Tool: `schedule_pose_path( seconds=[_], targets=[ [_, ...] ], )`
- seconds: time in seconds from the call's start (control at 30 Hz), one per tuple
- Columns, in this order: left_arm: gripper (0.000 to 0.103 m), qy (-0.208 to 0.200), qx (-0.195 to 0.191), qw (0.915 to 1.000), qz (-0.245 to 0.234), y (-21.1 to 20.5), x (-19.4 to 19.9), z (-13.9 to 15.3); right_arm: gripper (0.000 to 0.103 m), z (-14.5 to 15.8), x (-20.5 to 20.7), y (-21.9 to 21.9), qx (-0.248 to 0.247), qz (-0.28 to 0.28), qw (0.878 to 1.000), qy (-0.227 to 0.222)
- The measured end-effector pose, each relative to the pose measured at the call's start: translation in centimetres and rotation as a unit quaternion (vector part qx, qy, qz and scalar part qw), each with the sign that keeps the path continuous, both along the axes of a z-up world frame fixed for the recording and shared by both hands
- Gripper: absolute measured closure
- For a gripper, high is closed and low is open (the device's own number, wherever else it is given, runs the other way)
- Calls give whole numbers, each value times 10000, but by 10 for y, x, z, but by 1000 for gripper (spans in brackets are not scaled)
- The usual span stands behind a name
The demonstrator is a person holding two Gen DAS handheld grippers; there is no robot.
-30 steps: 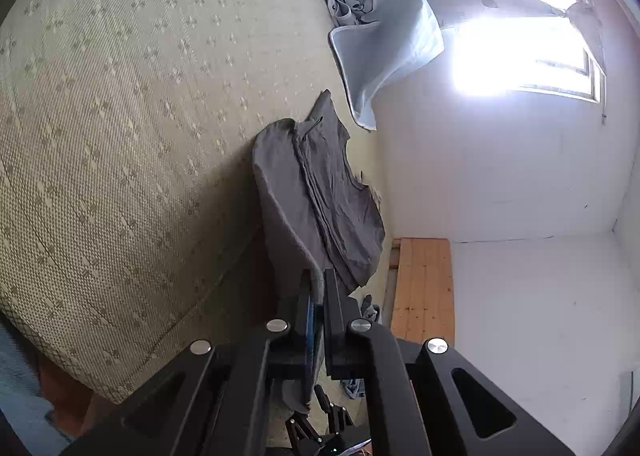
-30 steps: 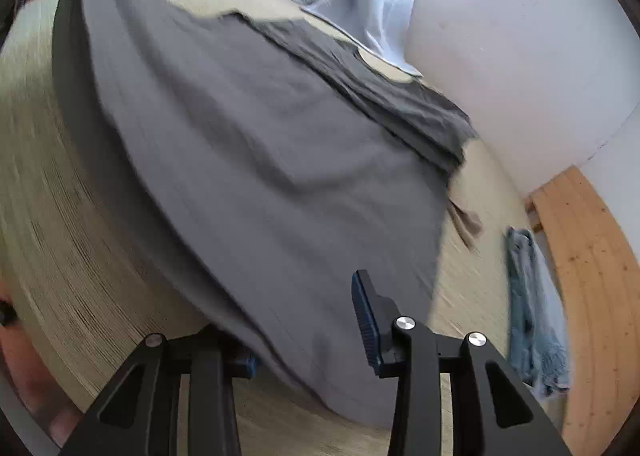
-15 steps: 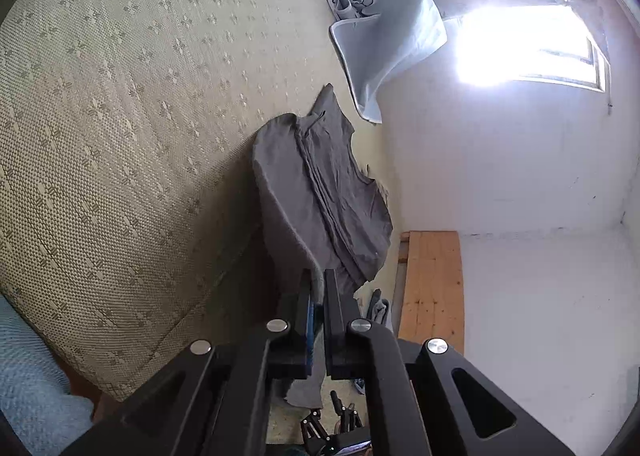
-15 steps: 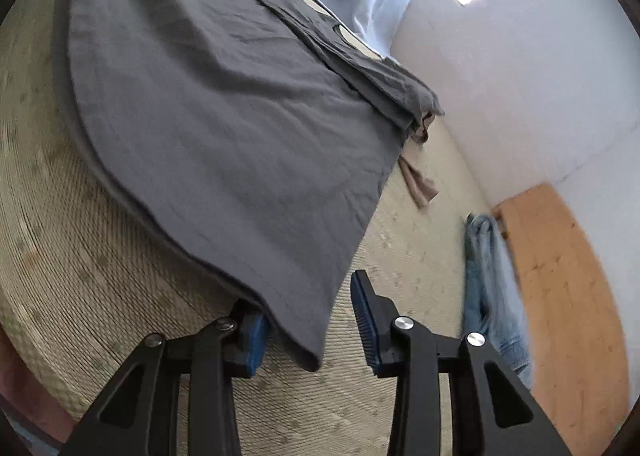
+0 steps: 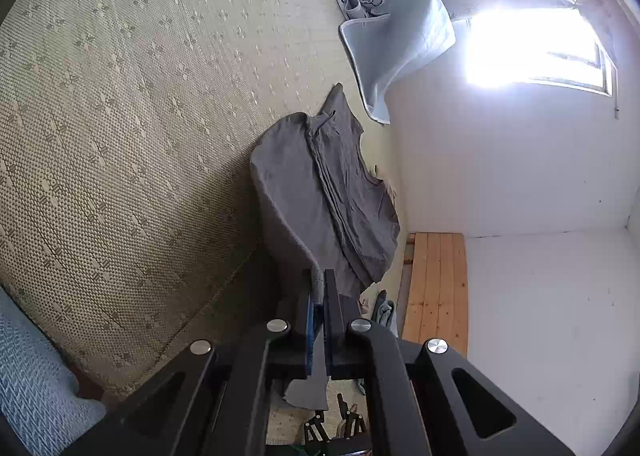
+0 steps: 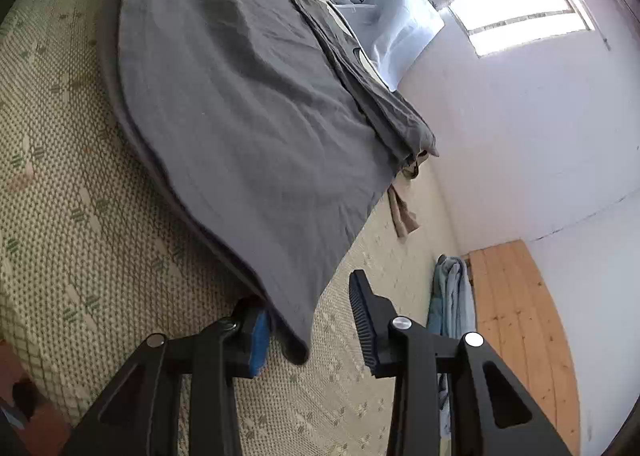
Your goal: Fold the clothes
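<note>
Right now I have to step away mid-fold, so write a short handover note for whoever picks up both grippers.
Left gripper: shut on an edge of the grey garment, cloth pinched between the pads.
Right gripper: open, jaws either side of the garment's near corner, not clamped.
Garment: spread over the woven mat, its far side already doubled over in a darker layer.
Nearby: light blue blanket at the far end, blue clothes by the wooden boards.
Left to do: probably close the right gripper on the corner, then carry on folding.
</note>
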State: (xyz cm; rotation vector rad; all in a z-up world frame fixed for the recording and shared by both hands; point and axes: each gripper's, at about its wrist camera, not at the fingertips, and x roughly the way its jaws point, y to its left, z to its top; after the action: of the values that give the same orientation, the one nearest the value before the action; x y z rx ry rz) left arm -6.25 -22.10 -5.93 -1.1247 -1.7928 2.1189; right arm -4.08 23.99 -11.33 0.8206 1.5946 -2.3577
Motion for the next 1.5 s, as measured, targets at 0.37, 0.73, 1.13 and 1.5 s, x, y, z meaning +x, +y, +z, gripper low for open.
schedule_pose_path(
  seconds=[0.37,0.73,1.13,1.5],
  targets=[
    [101,6,-32,10000,-11,4,-8,-2,77,-8,8,-13,248,344,9990,-110],
    [102,396,-224,9989,70,-5,0,22,102,51,-4,-22,-223,21,9997,-72],
    [102,1130,-608,9916,175,-37,44,111,103,197,44,-53,-531,406,9926,1012],
    [102,1550,-811,9843,242,-58,113,191,103,274,113,-57,-714,636,9914,891]
  ],
)
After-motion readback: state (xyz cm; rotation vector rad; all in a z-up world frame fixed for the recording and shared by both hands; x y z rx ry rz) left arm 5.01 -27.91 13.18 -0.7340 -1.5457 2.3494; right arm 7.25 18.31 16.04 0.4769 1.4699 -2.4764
